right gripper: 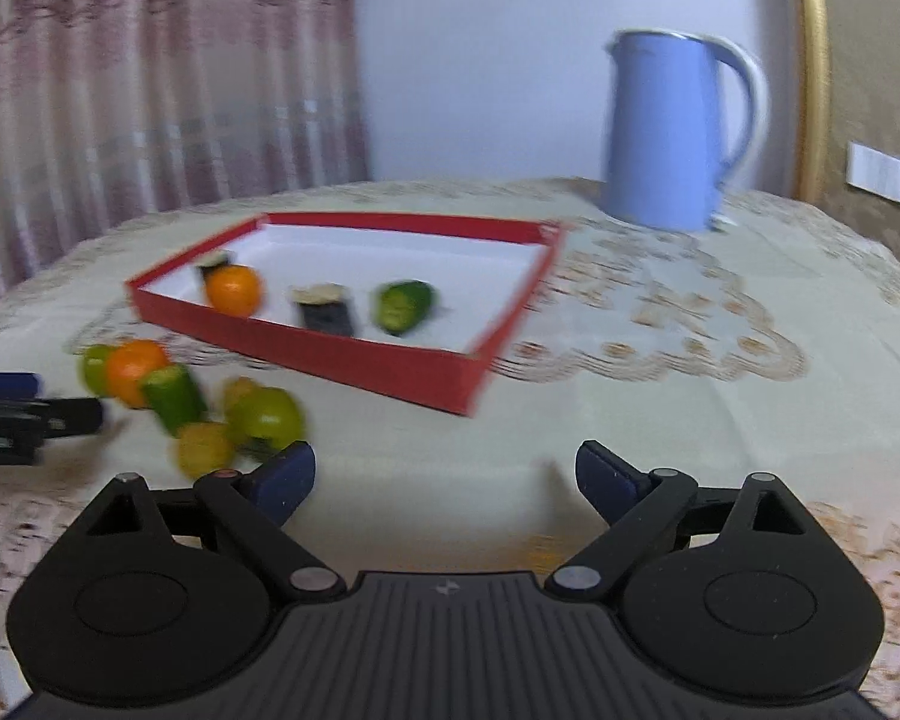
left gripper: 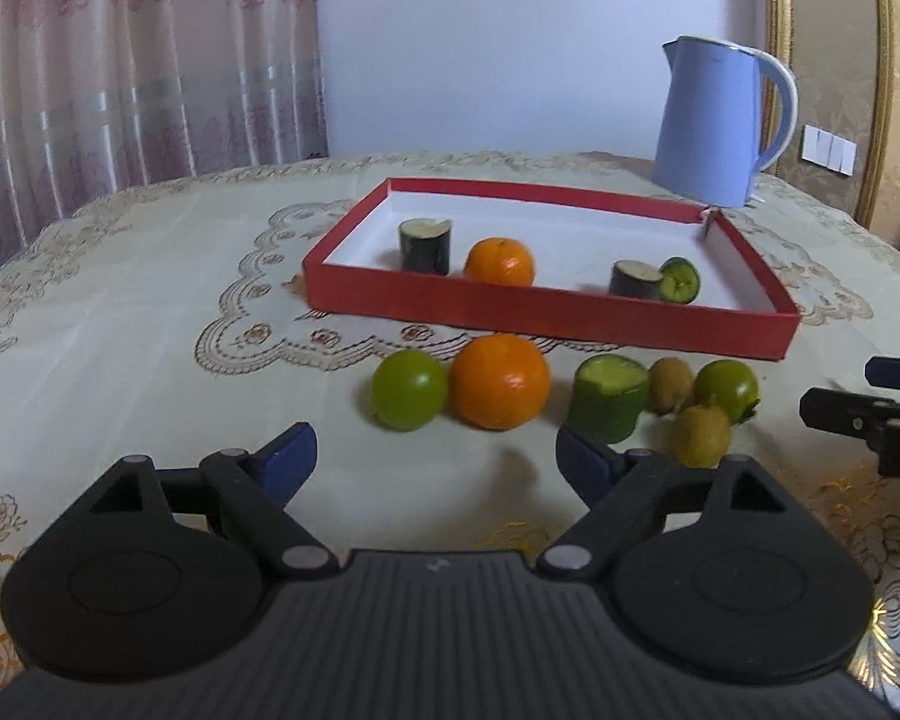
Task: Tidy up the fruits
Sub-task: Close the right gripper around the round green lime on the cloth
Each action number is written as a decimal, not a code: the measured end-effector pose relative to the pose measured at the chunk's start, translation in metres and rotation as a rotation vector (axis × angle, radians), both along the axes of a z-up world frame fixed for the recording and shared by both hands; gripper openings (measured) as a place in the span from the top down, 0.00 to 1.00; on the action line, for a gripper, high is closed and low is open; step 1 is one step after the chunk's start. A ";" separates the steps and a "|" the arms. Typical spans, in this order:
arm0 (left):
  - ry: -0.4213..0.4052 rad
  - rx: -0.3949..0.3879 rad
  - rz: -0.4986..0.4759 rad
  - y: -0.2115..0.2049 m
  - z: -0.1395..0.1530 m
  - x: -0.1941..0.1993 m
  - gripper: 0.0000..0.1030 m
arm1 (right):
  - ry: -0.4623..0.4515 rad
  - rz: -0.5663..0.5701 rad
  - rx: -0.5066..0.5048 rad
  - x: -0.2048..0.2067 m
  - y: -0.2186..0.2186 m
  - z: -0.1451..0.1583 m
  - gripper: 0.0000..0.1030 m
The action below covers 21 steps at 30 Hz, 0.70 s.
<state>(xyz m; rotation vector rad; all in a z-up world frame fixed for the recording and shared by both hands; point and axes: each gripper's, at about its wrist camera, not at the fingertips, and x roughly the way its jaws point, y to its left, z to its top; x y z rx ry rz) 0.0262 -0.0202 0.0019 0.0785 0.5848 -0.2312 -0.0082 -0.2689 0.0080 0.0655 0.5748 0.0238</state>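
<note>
A red tray [left gripper: 510, 309] [right gripper: 354, 354] holds two dark eggplant pieces [left gripper: 425, 246] [left gripper: 635, 279], an orange [left gripper: 500, 262] [right gripper: 234, 290] and a cut cucumber piece [left gripper: 680, 281] [right gripper: 403, 305]. In front of the tray lie a green fruit [left gripper: 410, 390], a large orange [left gripper: 500, 382] [right gripper: 133, 370], a cucumber stub [left gripper: 608, 398] [right gripper: 173, 398], two kiwis [left gripper: 670, 384] [left gripper: 702, 435] and another green fruit [left gripper: 726, 390] [right gripper: 270, 417]. My left gripper [left gripper: 437, 459] is open and empty just before the large orange. My right gripper [right gripper: 444, 477] is open and empty, right of the loose fruits; its view is blurred.
A blue kettle [left gripper: 717, 120] [right gripper: 672, 129] stands behind the tray's right end. An embroidered cloth [left gripper: 150, 330] covers the round table. Curtains hang at the back left. The right gripper's fingers [left gripper: 870, 414] show at the right edge of the left wrist view.
</note>
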 end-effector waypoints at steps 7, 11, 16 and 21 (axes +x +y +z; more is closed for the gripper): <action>0.020 0.005 0.016 0.008 -0.013 0.003 0.15 | -0.004 0.088 -0.076 0.018 0.034 0.007 0.12; 0.021 0.007 0.009 0.007 -0.014 0.003 0.13 | 0.010 0.103 -0.078 0.030 0.045 0.005 0.26; 0.025 -0.003 0.001 0.008 -0.014 0.003 0.10 | 0.008 0.103 -0.113 0.037 0.054 0.006 0.29; 0.026 -0.006 0.000 0.007 -0.014 0.004 0.10 | 0.062 0.129 -0.053 0.042 0.056 0.006 0.30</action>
